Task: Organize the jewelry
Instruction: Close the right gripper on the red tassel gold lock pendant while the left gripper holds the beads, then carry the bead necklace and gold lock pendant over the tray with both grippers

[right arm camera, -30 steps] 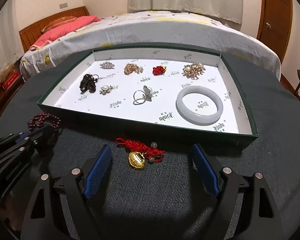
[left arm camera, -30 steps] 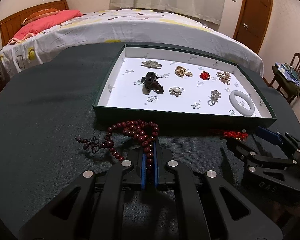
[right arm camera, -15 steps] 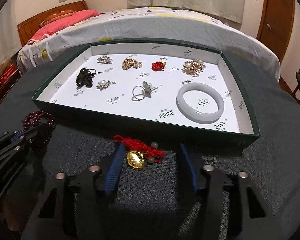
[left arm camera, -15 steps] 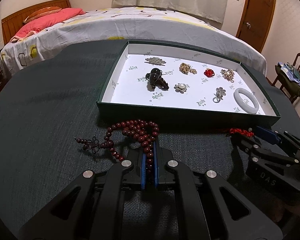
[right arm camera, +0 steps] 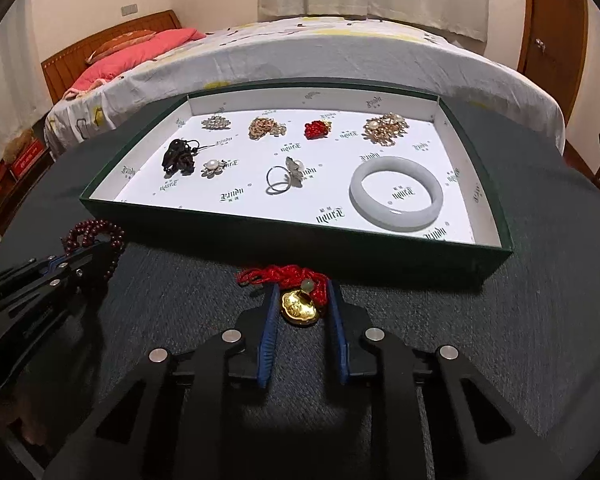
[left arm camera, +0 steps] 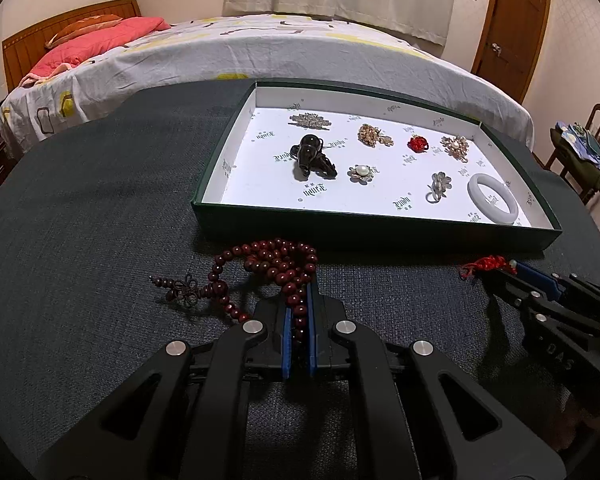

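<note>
Left gripper clamped on dark red bead strand, rest piled on table ahead of tips. Right gripper just closing around gold pendant on red cord, between 2 blue pads, before green tray.

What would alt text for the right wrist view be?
The right gripper has just been closing around a gold pendant on a red cord, on a dark table before a green tray holding a white bangle, a ring and brooches. At left, the left gripper grips dark red beads.
</note>
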The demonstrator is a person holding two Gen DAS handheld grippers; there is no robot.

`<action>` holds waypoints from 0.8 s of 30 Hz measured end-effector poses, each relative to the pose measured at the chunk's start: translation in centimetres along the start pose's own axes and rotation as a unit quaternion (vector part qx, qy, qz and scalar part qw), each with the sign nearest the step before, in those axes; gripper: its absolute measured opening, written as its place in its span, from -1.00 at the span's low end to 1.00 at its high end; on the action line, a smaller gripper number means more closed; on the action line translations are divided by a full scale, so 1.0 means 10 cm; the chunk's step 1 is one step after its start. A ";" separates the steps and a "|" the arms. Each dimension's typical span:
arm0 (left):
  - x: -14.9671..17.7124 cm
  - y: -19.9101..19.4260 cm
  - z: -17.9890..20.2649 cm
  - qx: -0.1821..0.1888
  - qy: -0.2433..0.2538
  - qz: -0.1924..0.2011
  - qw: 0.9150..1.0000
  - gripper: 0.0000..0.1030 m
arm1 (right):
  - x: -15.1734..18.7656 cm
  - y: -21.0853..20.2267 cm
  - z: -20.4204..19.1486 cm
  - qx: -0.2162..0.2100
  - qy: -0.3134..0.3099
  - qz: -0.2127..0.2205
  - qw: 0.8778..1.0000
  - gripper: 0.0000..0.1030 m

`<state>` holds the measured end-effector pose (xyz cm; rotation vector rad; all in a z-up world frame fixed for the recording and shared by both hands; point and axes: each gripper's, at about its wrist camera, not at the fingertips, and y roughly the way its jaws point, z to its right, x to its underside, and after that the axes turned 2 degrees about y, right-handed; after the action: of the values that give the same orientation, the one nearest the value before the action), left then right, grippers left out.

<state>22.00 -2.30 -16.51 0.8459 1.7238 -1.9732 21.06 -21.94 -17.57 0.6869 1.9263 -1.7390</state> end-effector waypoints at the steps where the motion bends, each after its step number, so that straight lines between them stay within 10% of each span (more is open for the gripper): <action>1: 0.00 0.00 0.00 0.000 0.000 0.000 1.000 -0.88 | 0.01 -0.01 0.01 -0.002 0.003 0.000 1.000 -0.55; 24: -0.02 -0.06 0.05 0.013 0.000 0.006 1.000 -0.88 | 0.06 -0.22 0.13 -0.010 0.020 0.027 0.999 -0.56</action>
<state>21.70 -2.75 -15.91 0.8635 1.6929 -1.9904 19.14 -23.35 -16.38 0.7645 1.9304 -1.6834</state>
